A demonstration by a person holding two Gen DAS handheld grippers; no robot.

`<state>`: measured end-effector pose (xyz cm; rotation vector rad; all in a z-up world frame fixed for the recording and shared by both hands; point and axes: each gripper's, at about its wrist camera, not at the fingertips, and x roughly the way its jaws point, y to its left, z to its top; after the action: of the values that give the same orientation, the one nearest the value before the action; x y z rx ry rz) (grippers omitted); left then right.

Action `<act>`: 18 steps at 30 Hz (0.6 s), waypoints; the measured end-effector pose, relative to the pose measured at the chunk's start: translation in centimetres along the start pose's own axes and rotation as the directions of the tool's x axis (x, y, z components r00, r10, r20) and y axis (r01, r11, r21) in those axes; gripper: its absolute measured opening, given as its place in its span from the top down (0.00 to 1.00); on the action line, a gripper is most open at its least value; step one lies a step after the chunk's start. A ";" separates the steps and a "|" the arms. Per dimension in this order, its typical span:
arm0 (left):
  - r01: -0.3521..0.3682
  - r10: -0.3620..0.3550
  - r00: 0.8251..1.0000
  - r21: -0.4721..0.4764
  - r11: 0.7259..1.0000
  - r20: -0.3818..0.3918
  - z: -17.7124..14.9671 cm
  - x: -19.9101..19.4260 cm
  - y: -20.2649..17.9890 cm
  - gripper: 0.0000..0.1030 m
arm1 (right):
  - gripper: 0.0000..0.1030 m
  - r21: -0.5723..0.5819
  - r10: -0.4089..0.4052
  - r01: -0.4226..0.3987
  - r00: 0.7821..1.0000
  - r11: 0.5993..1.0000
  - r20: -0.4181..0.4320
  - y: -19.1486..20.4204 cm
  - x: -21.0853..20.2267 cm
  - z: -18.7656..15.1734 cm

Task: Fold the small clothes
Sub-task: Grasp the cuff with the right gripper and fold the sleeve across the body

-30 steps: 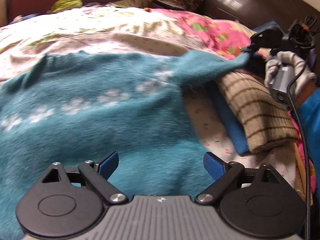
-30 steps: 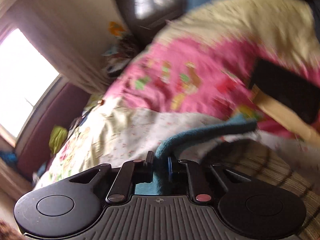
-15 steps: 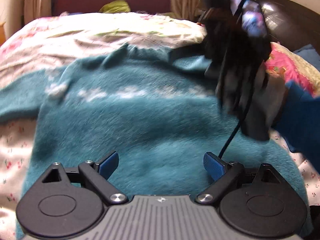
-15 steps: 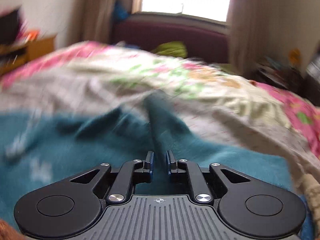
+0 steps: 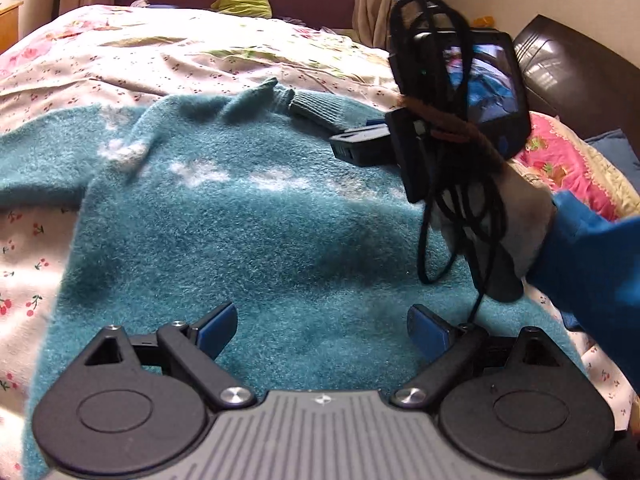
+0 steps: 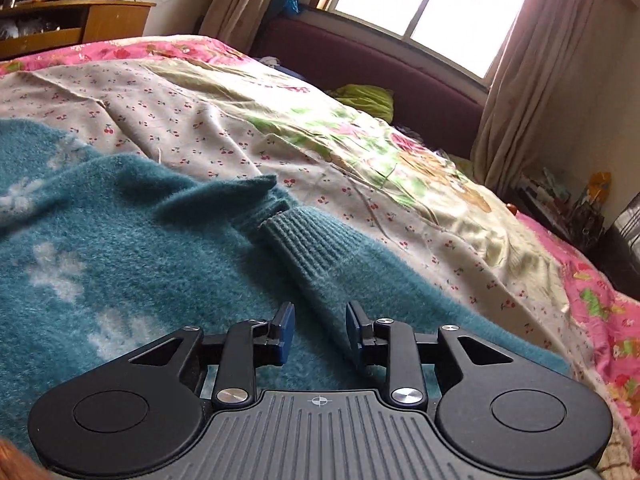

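- The teal sweater [image 5: 248,232] lies flat on the bedsheet [image 6: 224,128], its sleeve [image 6: 308,256] folded across the body.
- Right gripper [image 6: 318,330] has just been opening, sleeve between unpressed pads; withdraw without dragging it.
- Left gripper [image 5: 320,328] is spread wide over the sweater's hem.

A fuzzy teal sweater [image 5: 248,232] with white motifs lies flat, one ribbed-cuffed sleeve [image 6: 304,248] apparently folded across it.

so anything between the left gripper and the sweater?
Nothing visible. The left gripper hangs open right over the teal sweater; the right gripper is farther up, by the folded-in sleeve.
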<state>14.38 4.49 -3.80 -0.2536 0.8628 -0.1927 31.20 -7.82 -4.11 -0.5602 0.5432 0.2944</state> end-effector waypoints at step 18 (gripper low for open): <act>-0.002 0.002 1.000 -0.008 1.000 0.003 -0.1 0.2 0.2 0.02 | 0.94 0.148 0.206 -0.219 0.974 0.964 0.098 -0.3 -2.5 3.5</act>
<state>14.42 4.65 -4.05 -0.2606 0.8608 -0.1867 30.68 -6.29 -0.06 -0.3347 0.5425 0.4725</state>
